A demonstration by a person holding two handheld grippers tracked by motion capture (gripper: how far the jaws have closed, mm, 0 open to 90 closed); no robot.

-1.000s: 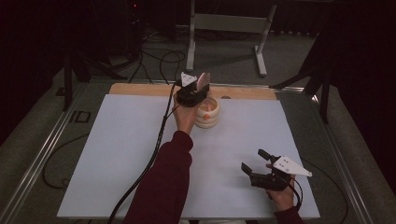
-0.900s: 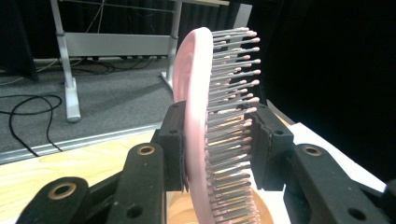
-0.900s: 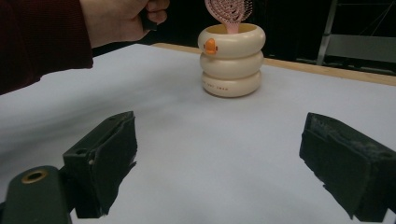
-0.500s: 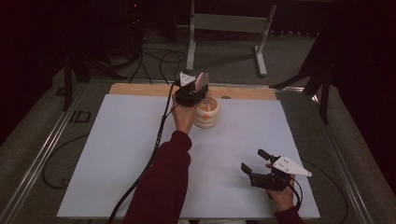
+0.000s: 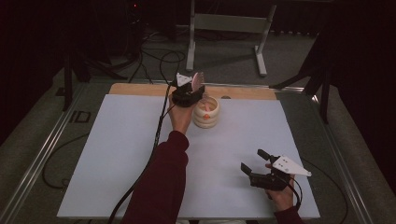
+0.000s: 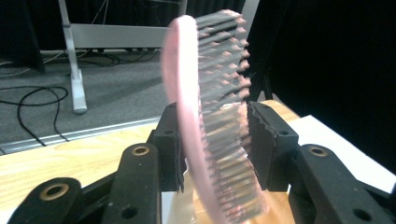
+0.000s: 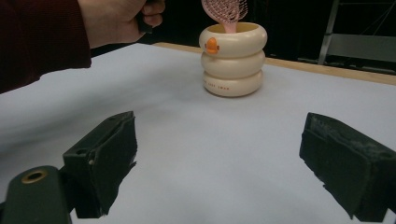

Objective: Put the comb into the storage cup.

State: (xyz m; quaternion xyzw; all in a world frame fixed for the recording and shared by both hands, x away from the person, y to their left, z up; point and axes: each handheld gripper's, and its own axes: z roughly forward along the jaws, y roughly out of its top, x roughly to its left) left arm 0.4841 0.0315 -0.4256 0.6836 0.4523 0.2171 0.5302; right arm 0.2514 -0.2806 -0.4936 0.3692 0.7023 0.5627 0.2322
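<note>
The left gripper (image 5: 192,91) has its fingers closed on a pink hairbrush (image 6: 212,126), held upright over the cream ring-stacked holder (image 5: 206,112) at the far middle of the desk (image 5: 116,154) — its lower end looks to dip inside the rim, so it seems mid-transfer, though which way I cannot tell. The right gripper (image 5: 256,164) rests near the desk's front edge, fingers wide apart and empty. The holder carries an orange duck mark and a line of small print too blurred to read.

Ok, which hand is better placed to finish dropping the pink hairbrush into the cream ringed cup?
Left. The left gripper already clamps the pink hairbrush, its handle end dipping into the cream ringed cup. The right gripper sits open near the table's front edge, well away.
</note>
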